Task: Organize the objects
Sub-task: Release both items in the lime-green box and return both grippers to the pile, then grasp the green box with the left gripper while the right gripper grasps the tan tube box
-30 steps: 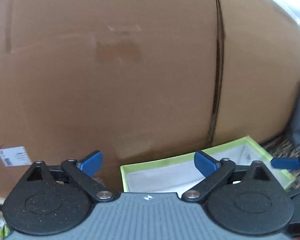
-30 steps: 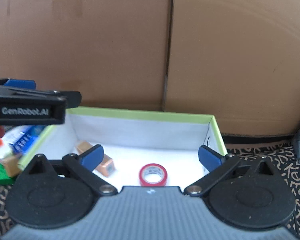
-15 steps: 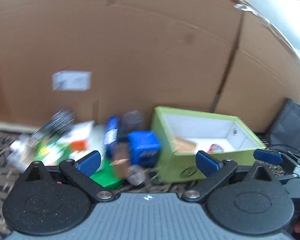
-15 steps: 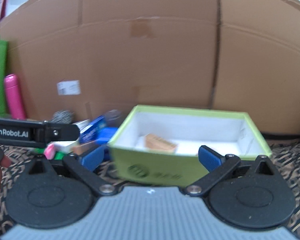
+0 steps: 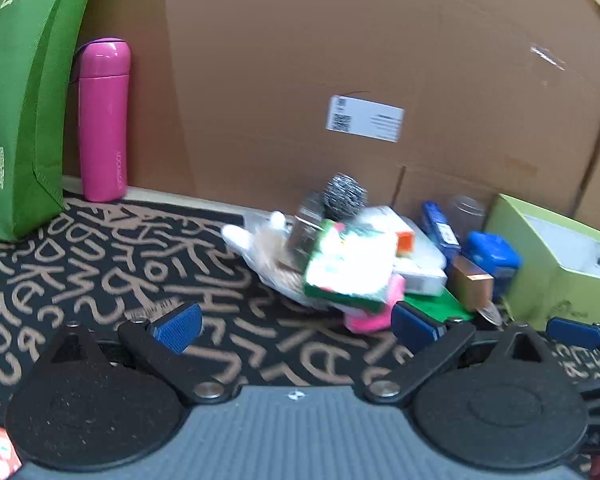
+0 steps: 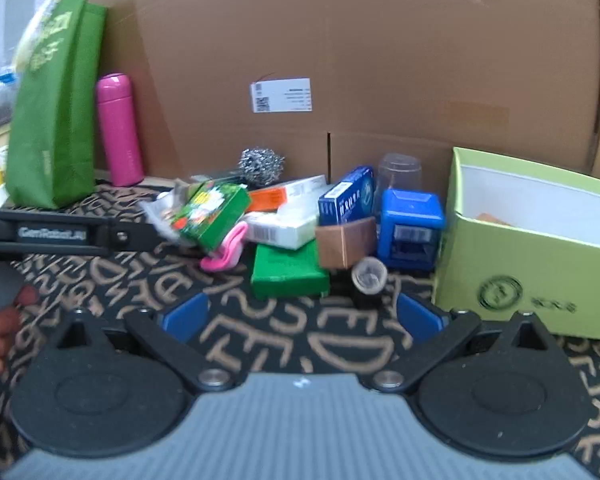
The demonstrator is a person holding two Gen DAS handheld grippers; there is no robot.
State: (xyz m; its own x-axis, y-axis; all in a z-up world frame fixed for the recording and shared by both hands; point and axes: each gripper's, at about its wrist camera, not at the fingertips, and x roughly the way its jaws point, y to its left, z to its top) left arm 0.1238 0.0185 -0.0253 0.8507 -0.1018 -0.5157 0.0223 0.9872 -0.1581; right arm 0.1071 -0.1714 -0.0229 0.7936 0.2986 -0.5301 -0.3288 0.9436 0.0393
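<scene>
Left gripper (image 5: 296, 330): blue-padded fingers spread wide with nothing between them, hovering low over the patterned mat (image 5: 100, 264) in front of the pile.
Right gripper (image 6: 300, 316): fingers likewise wide apart and empty, pointed at the pile; the left tool's black arm crosses the left of this view, with fingertips of a hand (image 6: 0, 336) at the edge.
Pile: loose items heaped on the mat against the cardboard wall (image 6: 380, 60) — a steel wool scourer (image 6: 261, 165) at the back, a green printed carton (image 6: 214, 212) tilted on top of a pink item (image 6: 226, 250), a white box (image 6: 284, 228), a flat green box (image 6: 288, 274), a brown box (image 6: 346, 240), a blue carton (image 6: 346, 196), a clear plastic cup (image 6: 400, 172) upside down, a blue stamp-like block (image 6: 412, 228) and a small round jar (image 6: 369, 274) on its side.
Lime-green box (image 6: 540, 272): open, just right of the pile; something orange-brown shows inside.
Far left: pink flask (image 6: 120, 128) upright beside a green bag (image 6: 54, 112).
</scene>
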